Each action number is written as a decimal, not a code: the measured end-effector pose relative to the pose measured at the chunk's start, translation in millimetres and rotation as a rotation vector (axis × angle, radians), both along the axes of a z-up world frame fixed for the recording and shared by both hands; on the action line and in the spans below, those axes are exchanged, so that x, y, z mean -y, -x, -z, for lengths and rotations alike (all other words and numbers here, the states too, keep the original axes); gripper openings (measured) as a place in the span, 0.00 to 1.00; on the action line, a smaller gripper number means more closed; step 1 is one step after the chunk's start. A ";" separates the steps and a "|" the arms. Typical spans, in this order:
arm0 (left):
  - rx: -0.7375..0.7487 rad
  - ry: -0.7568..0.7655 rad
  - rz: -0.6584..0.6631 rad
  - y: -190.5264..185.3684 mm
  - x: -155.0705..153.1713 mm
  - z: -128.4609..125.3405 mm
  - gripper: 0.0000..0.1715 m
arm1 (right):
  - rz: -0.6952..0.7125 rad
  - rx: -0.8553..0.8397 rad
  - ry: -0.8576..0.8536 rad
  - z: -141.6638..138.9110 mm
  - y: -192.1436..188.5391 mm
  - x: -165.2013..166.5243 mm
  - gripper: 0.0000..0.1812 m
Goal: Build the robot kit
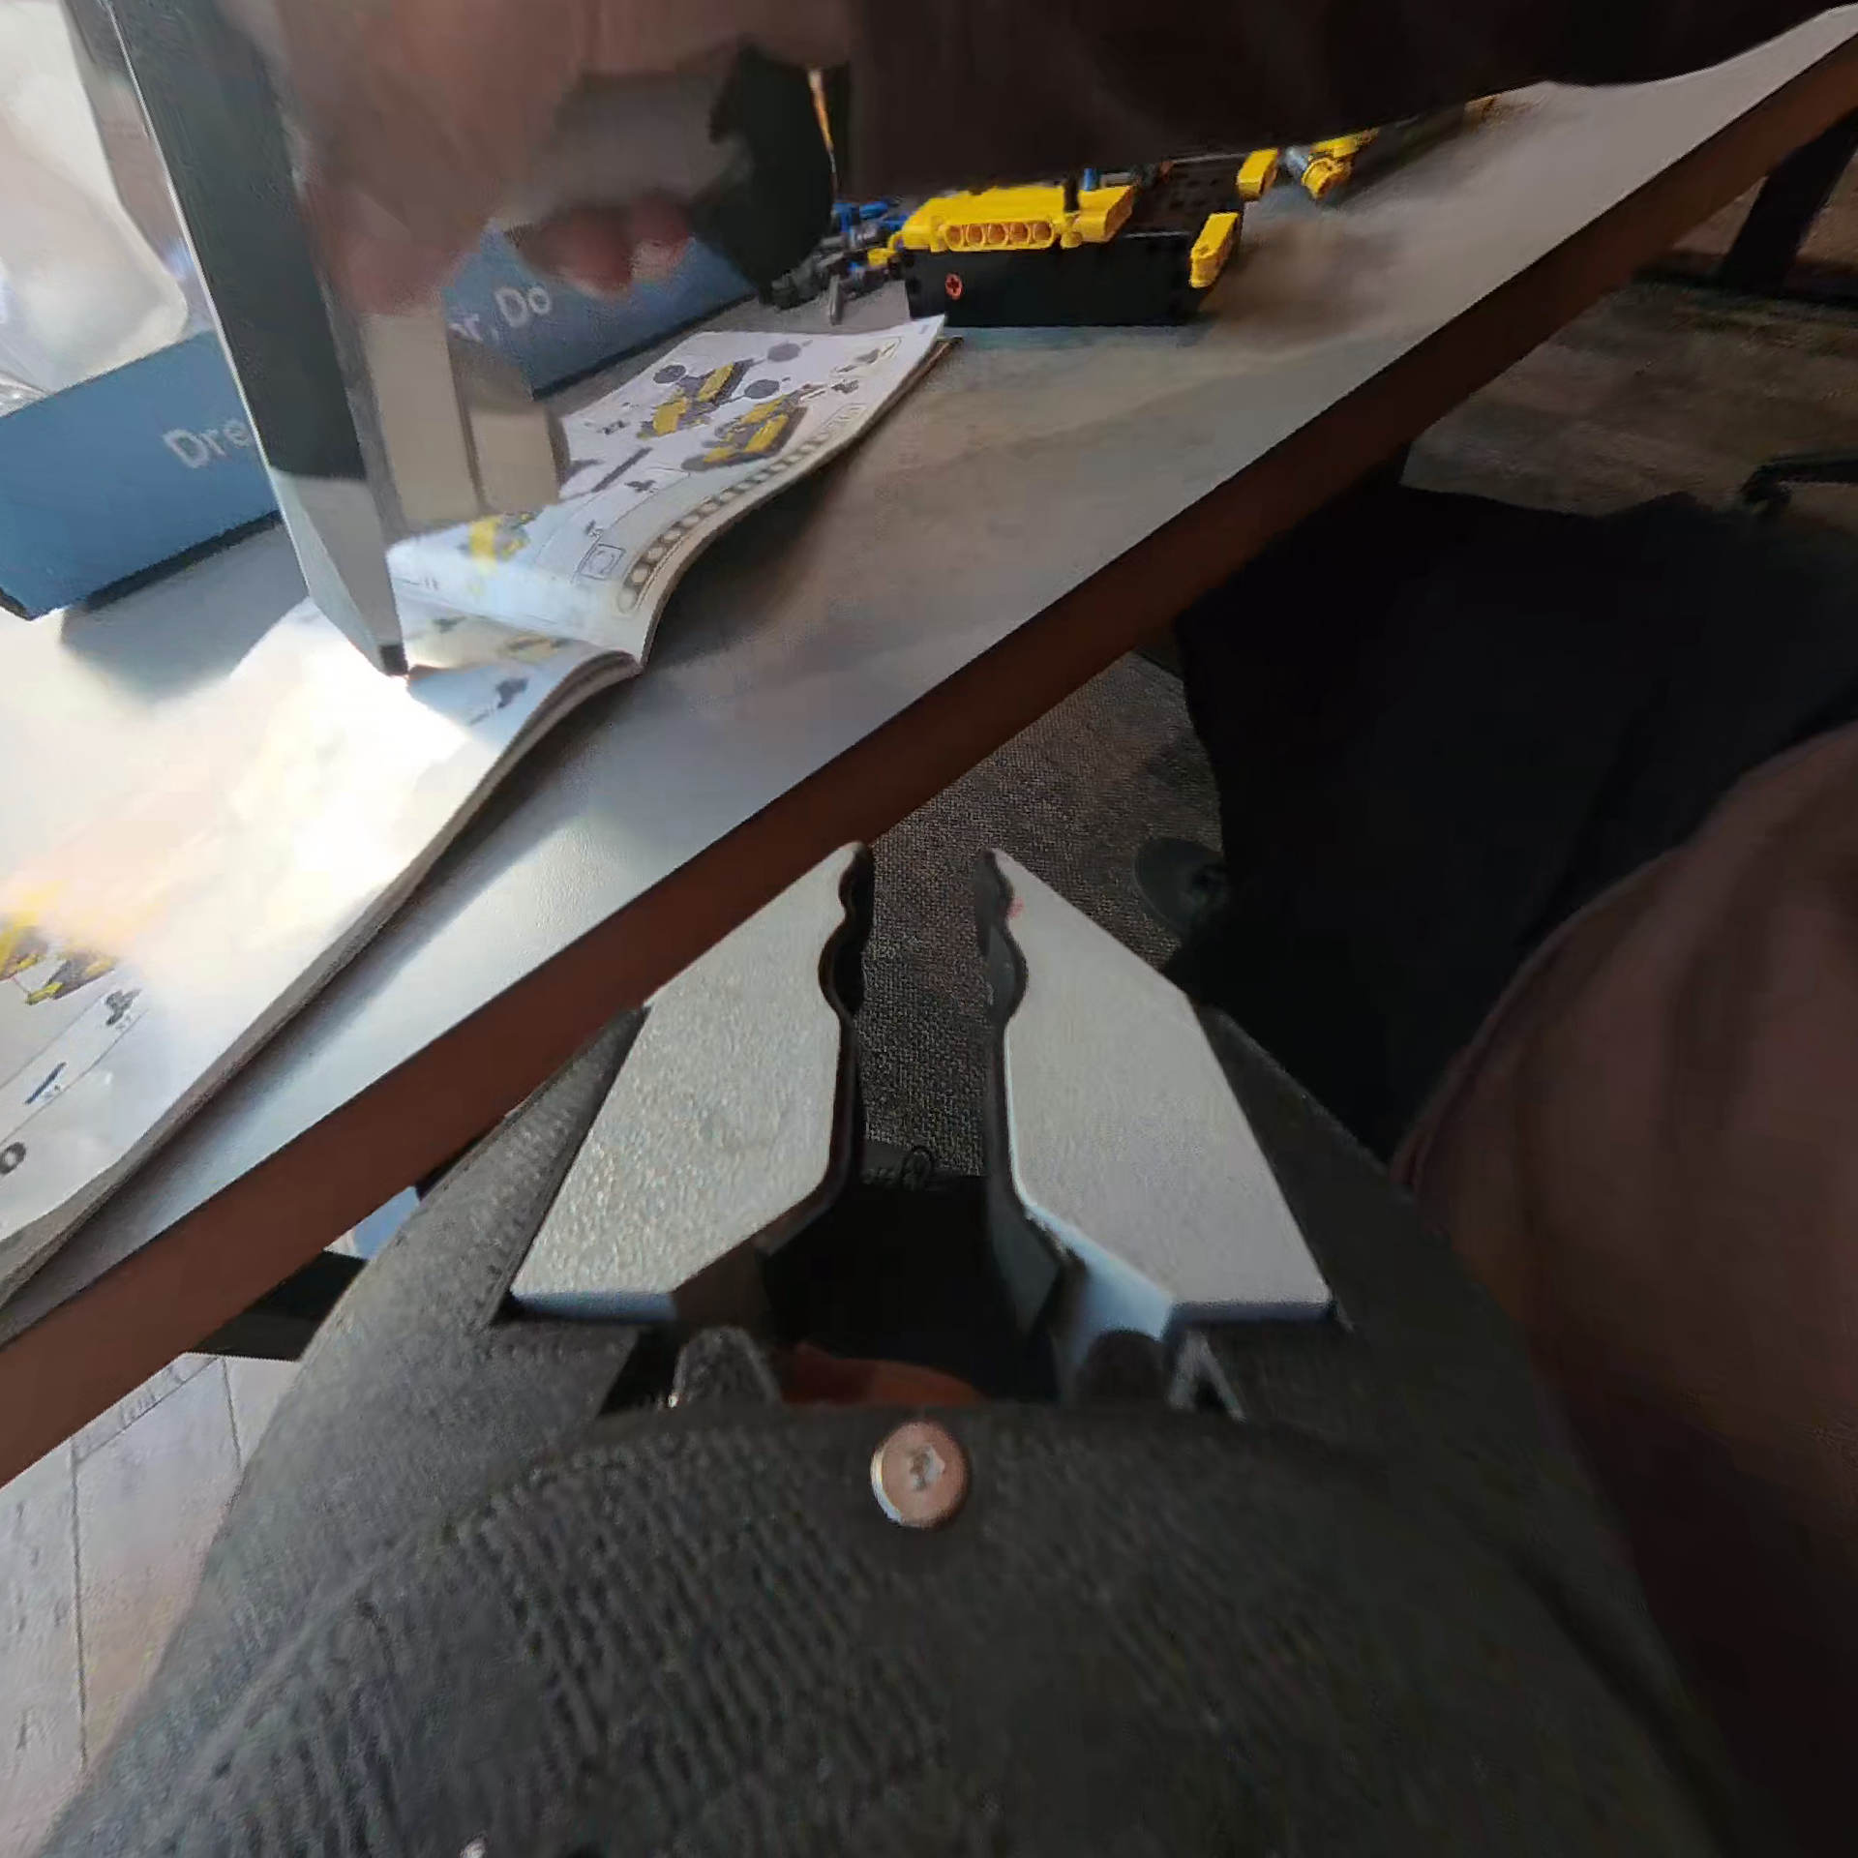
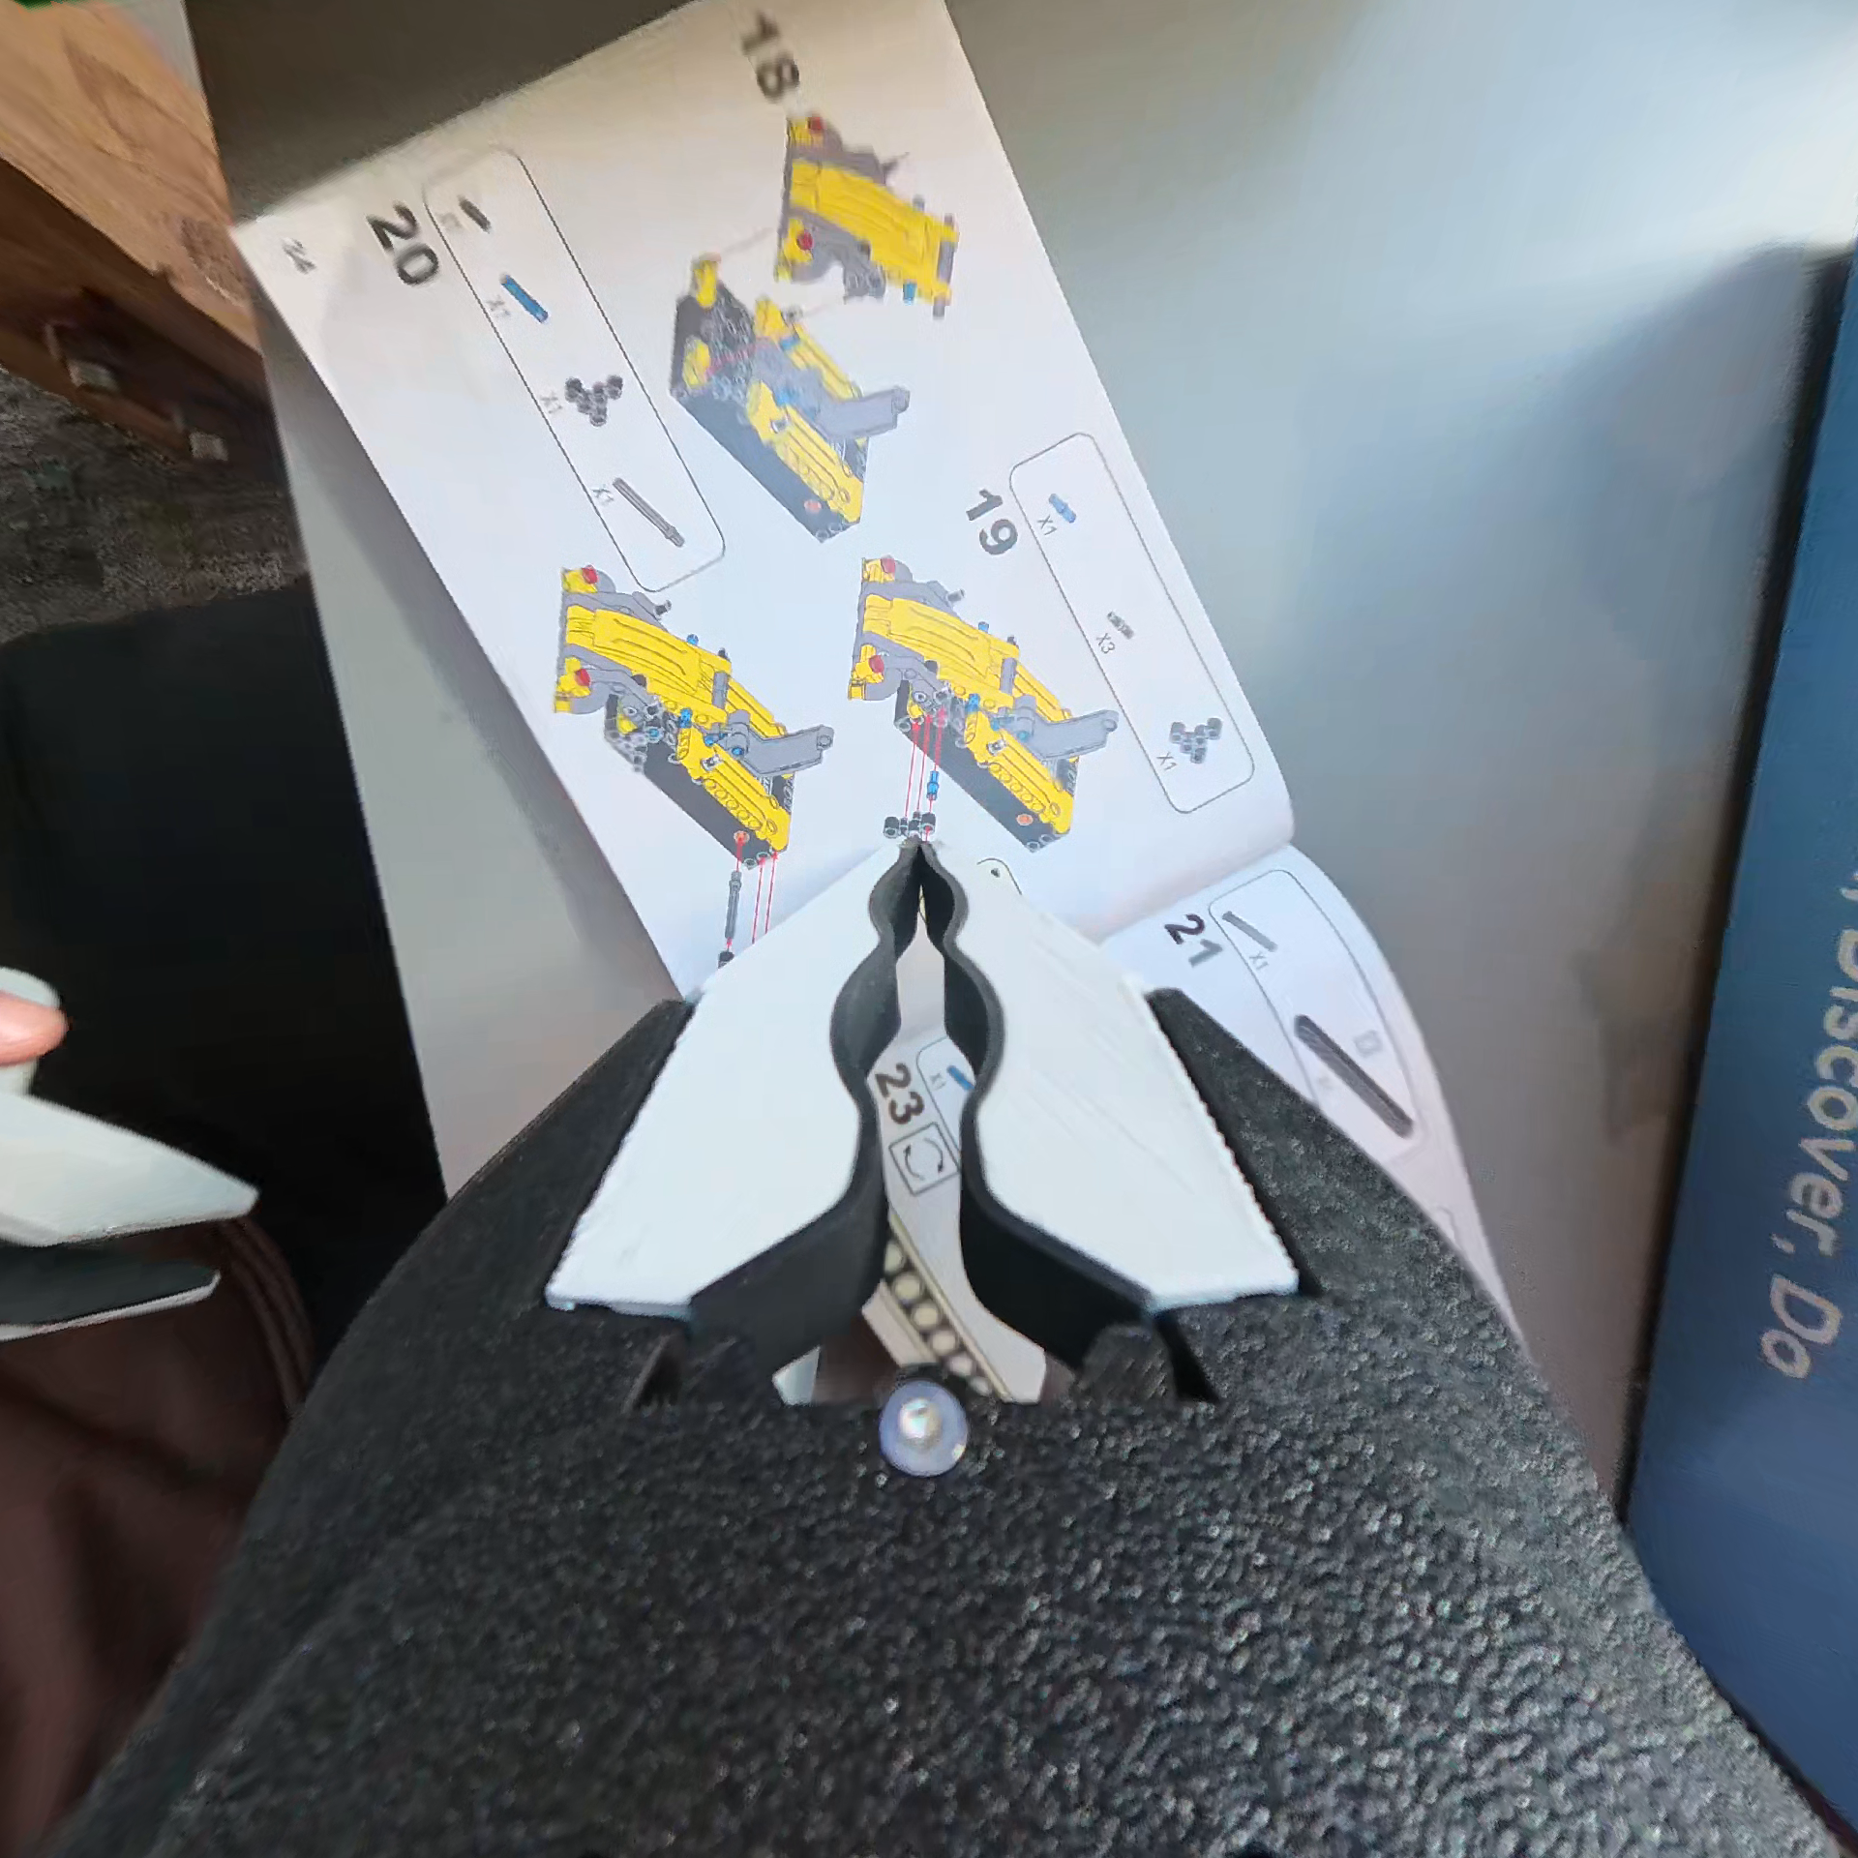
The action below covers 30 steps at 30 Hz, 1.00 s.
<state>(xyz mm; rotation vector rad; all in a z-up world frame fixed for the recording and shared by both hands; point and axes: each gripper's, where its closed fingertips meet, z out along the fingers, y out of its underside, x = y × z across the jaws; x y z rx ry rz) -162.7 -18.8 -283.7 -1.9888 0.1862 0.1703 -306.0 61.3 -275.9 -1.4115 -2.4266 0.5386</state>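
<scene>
An open instruction booklet (image 1: pixel 704 432) with pictures of a yellow model lies on the grey table (image 1: pixel 1005 503). My right gripper (image 2: pixel 917 853) is shut, its tips resting on the booklet (image 2: pixel 804 503) at the fold between two pages. It shows in the left wrist view (image 1: pixel 394 654) standing tip-down on the booklet, held by a blurred hand (image 1: pixel 563 201). My left gripper (image 1: pixel 925 865) is open and empty, below and in front of the table's edge, over the carpet. A part-built yellow and black brick model (image 1: pixel 1056 251) stands farther along the table.
A blue box (image 1: pixel 121 473) stands behind the booklet, close beside my right gripper (image 2: pixel 1770 905). Small black and blue loose pieces (image 1: pixel 845 251) lie next to the model. The person's dark trousers (image 1: pixel 1508 804) and brown sleeve (image 1: pixel 1659 1206) are right of my left gripper. Spacing between my two grippers at the tips: around 15 centimetres.
</scene>
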 end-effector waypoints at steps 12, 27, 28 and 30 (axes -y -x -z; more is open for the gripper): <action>0.017 0.042 0.072 -9.4 -4.4 14.4 0.12 | 0.387 -0.535 0.142 -139.6 -171.5 -144.6 0.15; 0.017 -0.017 0.227 -73.5 -67.2 -7.7 0.16 | 0.737 -0.408 0.205 -22.5 -330.5 -221.1 0.29; 0.025 -0.015 0.245 -79.8 -71.4 -7.5 0.16 | 0.734 -0.416 0.201 -20.9 -329.1 -219.7 0.29; 0.022 -0.010 0.277 -88.4 -78.0 -4.9 0.16 | 0.736 -0.442 0.178 -19.2 -327.9 -219.7 0.29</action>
